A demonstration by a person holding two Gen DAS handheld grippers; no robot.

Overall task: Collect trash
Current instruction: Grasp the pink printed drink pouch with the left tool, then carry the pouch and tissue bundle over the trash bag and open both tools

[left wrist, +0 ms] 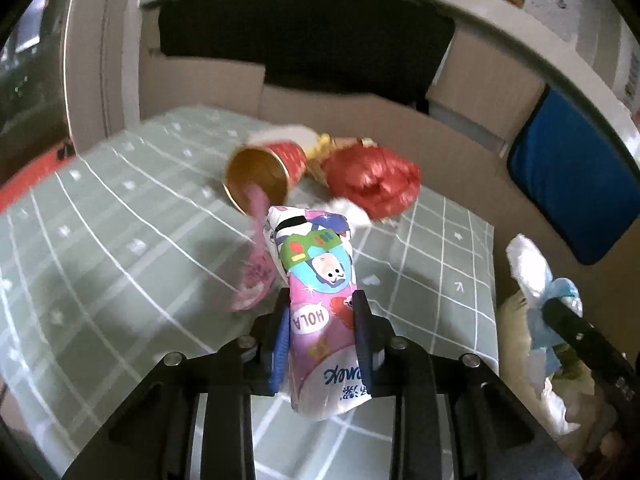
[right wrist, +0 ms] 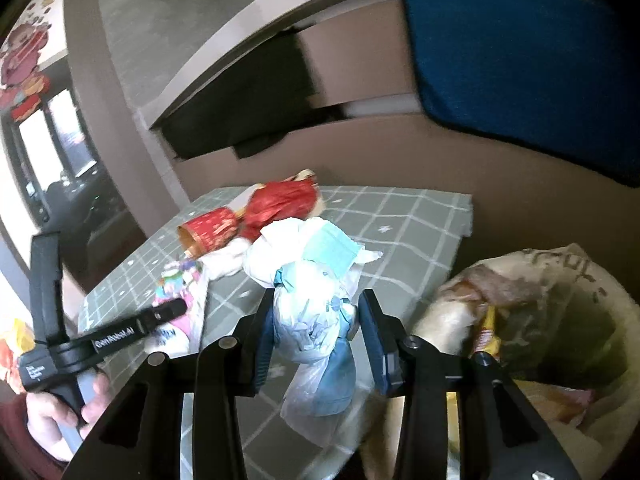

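My left gripper (left wrist: 322,304) is shut on a pink cartoon-printed wrapper (left wrist: 320,280) and holds it above the green checked table (left wrist: 120,240). A second pink wrapper (left wrist: 254,276) hangs blurred beside it. My right gripper (right wrist: 316,308) is shut on a bundle of white tissue, a blue face mask and clear plastic (right wrist: 316,280), held at the table's right edge. In the left wrist view the right gripper (left wrist: 560,312) shows at the far right with the bundle (left wrist: 532,268). In the right wrist view the left gripper (right wrist: 172,308) shows at the left with its wrapper (right wrist: 180,292).
A tipped red paper cup (left wrist: 272,168) (right wrist: 208,232), a crumpled red wrapper (left wrist: 376,184) (right wrist: 280,204) and white tissue (left wrist: 352,210) lie at the table's far end. An open trash bag (right wrist: 540,300) holds rubbish right of the table. Cardboard boxes (left wrist: 480,80) and a blue cushion (left wrist: 568,184) stand behind.
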